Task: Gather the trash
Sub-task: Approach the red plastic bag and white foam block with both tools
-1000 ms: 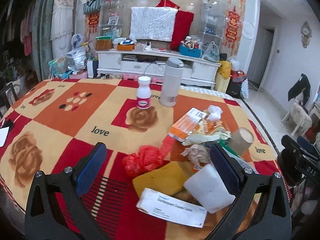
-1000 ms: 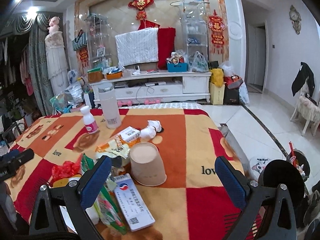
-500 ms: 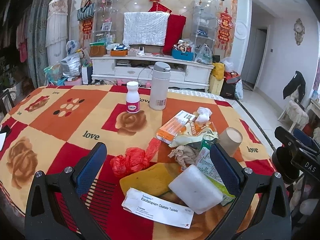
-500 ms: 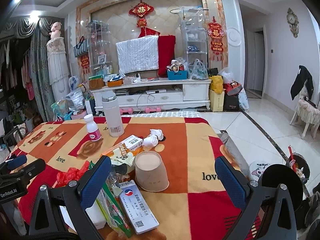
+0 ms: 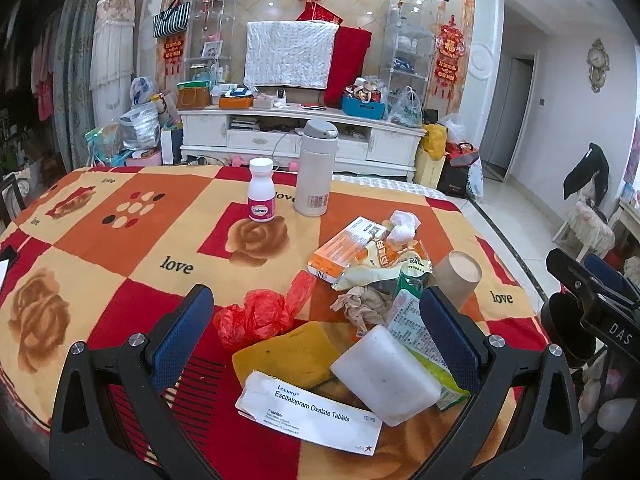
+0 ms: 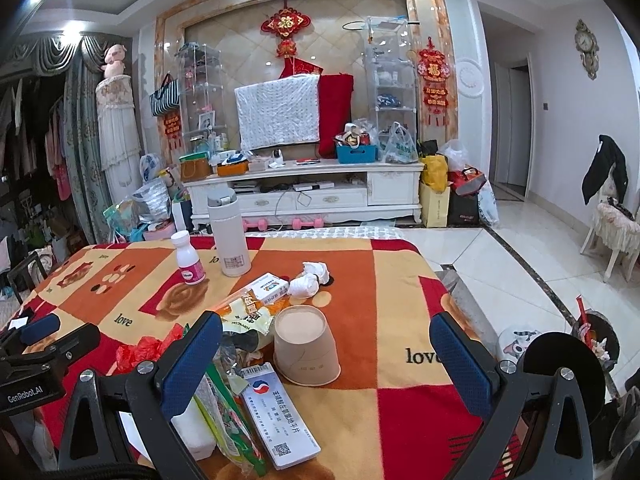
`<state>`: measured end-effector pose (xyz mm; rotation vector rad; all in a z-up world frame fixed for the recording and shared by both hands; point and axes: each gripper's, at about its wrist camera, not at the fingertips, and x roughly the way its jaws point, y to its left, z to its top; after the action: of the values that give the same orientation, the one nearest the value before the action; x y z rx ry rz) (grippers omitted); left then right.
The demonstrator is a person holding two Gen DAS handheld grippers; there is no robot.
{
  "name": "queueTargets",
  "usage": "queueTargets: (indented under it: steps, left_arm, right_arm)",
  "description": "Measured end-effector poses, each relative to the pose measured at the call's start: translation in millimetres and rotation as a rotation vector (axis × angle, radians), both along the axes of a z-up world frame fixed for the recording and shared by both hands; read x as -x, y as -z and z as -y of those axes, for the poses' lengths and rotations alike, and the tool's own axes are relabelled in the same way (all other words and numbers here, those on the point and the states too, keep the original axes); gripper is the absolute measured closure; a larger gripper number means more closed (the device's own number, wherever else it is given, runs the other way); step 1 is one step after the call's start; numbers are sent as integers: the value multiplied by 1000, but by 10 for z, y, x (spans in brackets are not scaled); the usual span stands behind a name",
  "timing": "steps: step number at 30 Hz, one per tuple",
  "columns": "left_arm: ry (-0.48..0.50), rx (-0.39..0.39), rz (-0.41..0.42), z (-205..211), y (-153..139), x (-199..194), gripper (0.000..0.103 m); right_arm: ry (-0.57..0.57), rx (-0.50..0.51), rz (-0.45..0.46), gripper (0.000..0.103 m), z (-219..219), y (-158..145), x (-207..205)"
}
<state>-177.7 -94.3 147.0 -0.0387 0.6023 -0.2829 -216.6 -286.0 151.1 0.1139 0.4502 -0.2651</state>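
Observation:
A heap of trash lies on the patterned tablecloth (image 5: 120, 240): a red plastic bag (image 5: 260, 312), a yellow sponge (image 5: 288, 352), a white foam block (image 5: 384, 376), a white tablet box (image 5: 312, 416), crumpled brown paper (image 5: 360, 304), snack wrappers (image 5: 384, 268) and an orange box (image 5: 344, 244). My left gripper (image 5: 320, 312) hangs open above the heap's near side. In the right wrist view an upturned paper cup (image 6: 306, 344), a white and blue box (image 6: 280, 412) and crumpled white tissues (image 6: 310, 280) lie ahead of my right gripper (image 6: 324, 344), which is open and holds nothing.
A white thermos (image 5: 316, 168) and a pink-labelled pill bottle (image 5: 262, 192) stand upright at the table's far side. On the floor to the right sits a dark bin (image 6: 596, 336) with rubbish in it. A TV cabinet (image 6: 304, 196) lines the back wall.
Both grippers have drawn back and risen slightly, so the heap sits lower and farther in each view. Both stay open. Nothing on the table has moved.

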Motion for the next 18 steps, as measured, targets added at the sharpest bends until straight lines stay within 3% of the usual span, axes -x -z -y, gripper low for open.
queueTargets:
  steps: [18]
  left_arm:
    - [4,6,-31,-23,67,-50,1]
  right_arm:
    - [-9,3,-33,0,-27,49,-71]
